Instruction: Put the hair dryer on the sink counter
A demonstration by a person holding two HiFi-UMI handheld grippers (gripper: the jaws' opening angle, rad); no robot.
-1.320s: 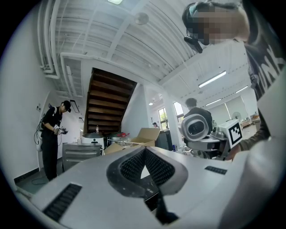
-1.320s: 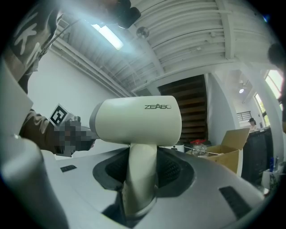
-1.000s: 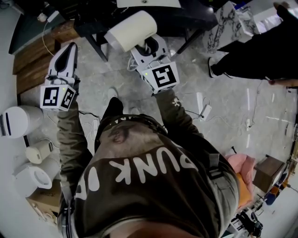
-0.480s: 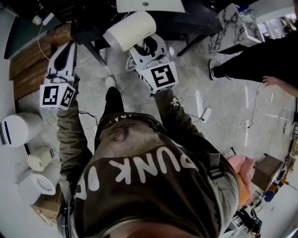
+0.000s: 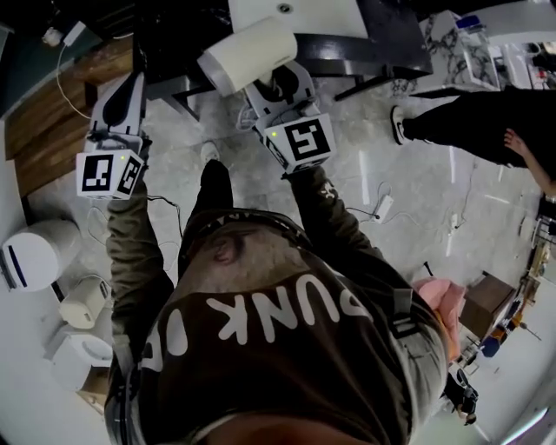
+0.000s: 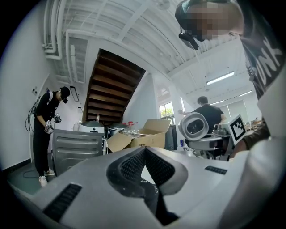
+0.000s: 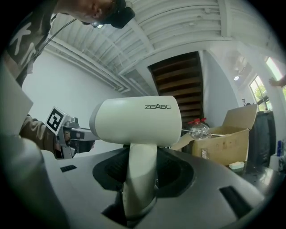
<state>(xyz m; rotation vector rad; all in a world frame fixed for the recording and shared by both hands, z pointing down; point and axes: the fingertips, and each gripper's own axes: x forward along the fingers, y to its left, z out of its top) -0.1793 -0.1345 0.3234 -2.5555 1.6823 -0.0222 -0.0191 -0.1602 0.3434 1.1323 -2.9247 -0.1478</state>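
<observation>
Right gripper view is giving us the close look: the right tool (image 7: 142,172) is clamping its two grey jaws on the smooth cream handle of the hair dryer (image 7: 138,120), and the handle is standing upright between the ribbed black pads. The rounded barrel is sitting crosswise on top, well above the jaws.

Over on the other side, the left tool (image 6: 145,150) is carrying nothing. Its jaws are meeting at the tips, with only a small triangular gap behind them.

From the head view, the one hair dryer is hanging in the air just at the near edge of the dark tabletop (image 5: 395,39). The white basin (image 5: 300,16) is lying beyond it. The two tools are staying well apart, left one out over the floor (image 5: 417,187).

That floor is showing pale and marbled, running open toward the right, with thin cables (image 5: 369,187) trailing across it. Three rounded white appliances (image 5: 30,256) are crowding the left edge. A second person (image 5: 486,122) in dark clothes is standing at the upper right.

Behind the dryer, one open cardboard box (image 7: 228,138) is sitting beside a clear plastic bottle (image 7: 199,127), under dark wooden stairs (image 7: 178,82).
</observation>
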